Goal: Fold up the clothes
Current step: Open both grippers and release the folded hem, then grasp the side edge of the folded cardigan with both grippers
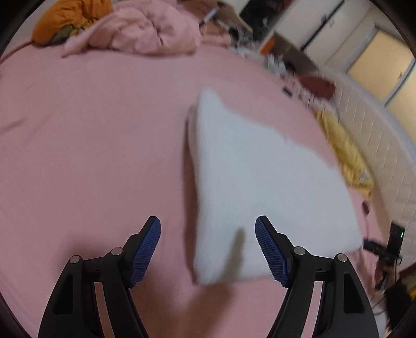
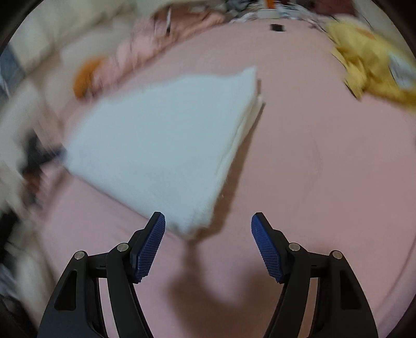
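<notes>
Cloth [image 1: 260,176] in white lies flat on the pink bed sheet [image 1: 91,156] as a layered packet, its stacked edges showing along one side in the right wrist view [image 2: 161,145]. It already lies as a folded piece would lie. Whether another fold is meant for it, or whether it is done and one of the crumpled pieces comes next, the pictures cannot settle.

Neither gripper has hold of anything. The left gripper [image 1: 208,247] has its jaws spread wide and hovers over the near edge of the cloth, which sits ahead of it and mostly to its right. The right gripper [image 2: 208,244] is spread just as wide, with the near corner of the cloth just ahead of its left finger [image 2: 152,249]. Both views are blurred, which suggests the grippers are moving.

Seen from the left gripper, the long axis of the cloth runs from the near edge away and slightly leftward, narrowing to a far corner. From the right gripper it stretches ahead and leftward.

An orange garment [image 1: 70,18] and a pink heap [image 1: 145,31] lie crumpled far ahead of the left gripper, and a yellow garment [image 2: 369,62] lies far ahead and right of the right gripper. Any of them would need spreading flat before folding.
</notes>
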`<action>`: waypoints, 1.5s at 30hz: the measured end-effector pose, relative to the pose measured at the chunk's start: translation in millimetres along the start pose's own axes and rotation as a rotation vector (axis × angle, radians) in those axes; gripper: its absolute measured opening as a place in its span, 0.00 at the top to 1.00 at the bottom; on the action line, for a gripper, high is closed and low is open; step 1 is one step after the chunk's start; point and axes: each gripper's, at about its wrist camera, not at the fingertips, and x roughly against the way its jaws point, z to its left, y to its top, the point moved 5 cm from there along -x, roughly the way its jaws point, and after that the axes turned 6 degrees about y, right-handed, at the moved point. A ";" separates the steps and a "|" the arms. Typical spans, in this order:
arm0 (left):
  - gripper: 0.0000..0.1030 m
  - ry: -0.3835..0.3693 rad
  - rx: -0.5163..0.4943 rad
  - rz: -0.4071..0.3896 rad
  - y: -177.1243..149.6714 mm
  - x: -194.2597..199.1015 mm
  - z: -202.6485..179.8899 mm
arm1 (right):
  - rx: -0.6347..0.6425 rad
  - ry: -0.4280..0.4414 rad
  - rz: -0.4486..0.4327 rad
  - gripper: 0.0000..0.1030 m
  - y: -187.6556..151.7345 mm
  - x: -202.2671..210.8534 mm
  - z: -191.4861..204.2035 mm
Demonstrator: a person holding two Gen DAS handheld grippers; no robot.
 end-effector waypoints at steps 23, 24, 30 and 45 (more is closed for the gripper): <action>0.70 -0.080 -0.076 0.088 -14.1 -19.8 -27.5 | 0.053 -0.049 -0.016 0.60 11.9 -29.1 10.7; 0.77 -0.087 -0.072 0.066 -12.6 -16.3 -29.5 | 0.068 -0.052 -0.018 0.69 10.5 -30.2 13.4; 0.82 -0.123 -0.013 0.064 -14.0 -14.6 -21.5 | -0.002 0.058 -0.065 0.80 14.8 -11.8 10.5; 0.85 -0.180 0.126 0.076 -25.4 -15.9 -1.2 | -0.103 0.094 0.014 0.82 -21.3 -20.0 -2.0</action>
